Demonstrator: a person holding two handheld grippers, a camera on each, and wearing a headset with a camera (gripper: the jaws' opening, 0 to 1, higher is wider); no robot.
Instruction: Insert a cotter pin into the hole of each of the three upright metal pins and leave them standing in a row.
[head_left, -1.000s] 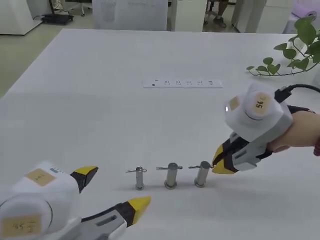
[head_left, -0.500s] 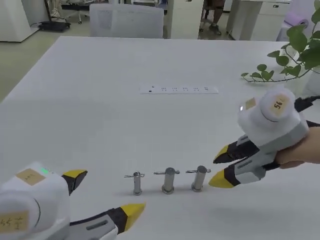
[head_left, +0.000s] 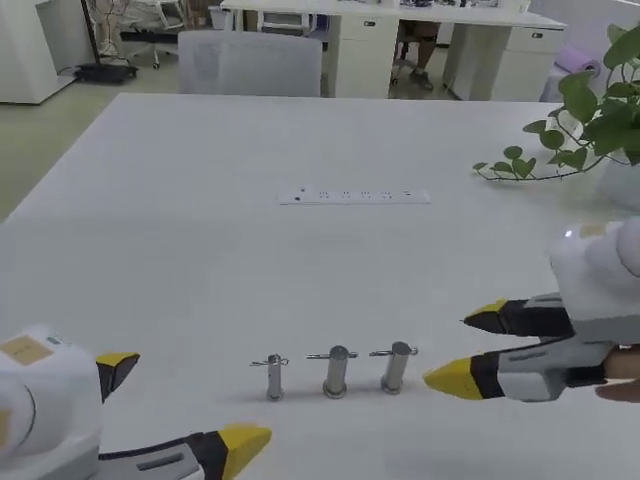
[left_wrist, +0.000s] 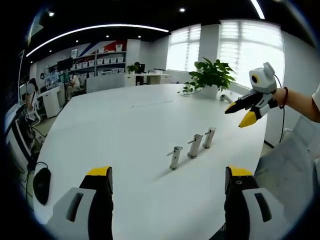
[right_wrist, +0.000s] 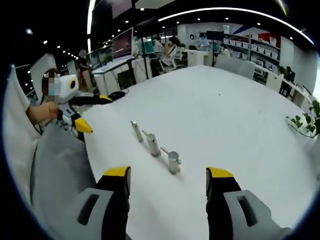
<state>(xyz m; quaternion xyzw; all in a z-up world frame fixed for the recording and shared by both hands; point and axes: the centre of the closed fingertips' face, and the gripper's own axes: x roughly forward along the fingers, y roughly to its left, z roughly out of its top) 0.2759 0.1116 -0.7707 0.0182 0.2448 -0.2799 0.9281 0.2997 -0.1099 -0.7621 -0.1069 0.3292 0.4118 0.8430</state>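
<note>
Three upright metal pins stand in a row on the white table: left pin (head_left: 275, 376), middle pin (head_left: 337, 370), right pin (head_left: 396, 366). Each has a thin cotter pin through its top. In the left gripper view the row runs from the near pin (left_wrist: 175, 157) to the far pin (left_wrist: 209, 137); in the right gripper view the nearest pin (right_wrist: 173, 162) leads the row. My right gripper (head_left: 468, 350) is open, just right of the row and apart from it. My left gripper (head_left: 175, 400) is open at the lower left, holding nothing.
A white power strip (head_left: 354, 196) lies mid-table. A potted plant (head_left: 585, 110) trails leaves at the far right edge. A grey chair (head_left: 250, 64) stands behind the table's far edge. A black mouse (left_wrist: 41, 183) lies near the table's edge in the left gripper view.
My right gripper has opened and drawn back to the right, away from the right pin. My left gripper has slid a little to the lower left. The pins have not moved.
</note>
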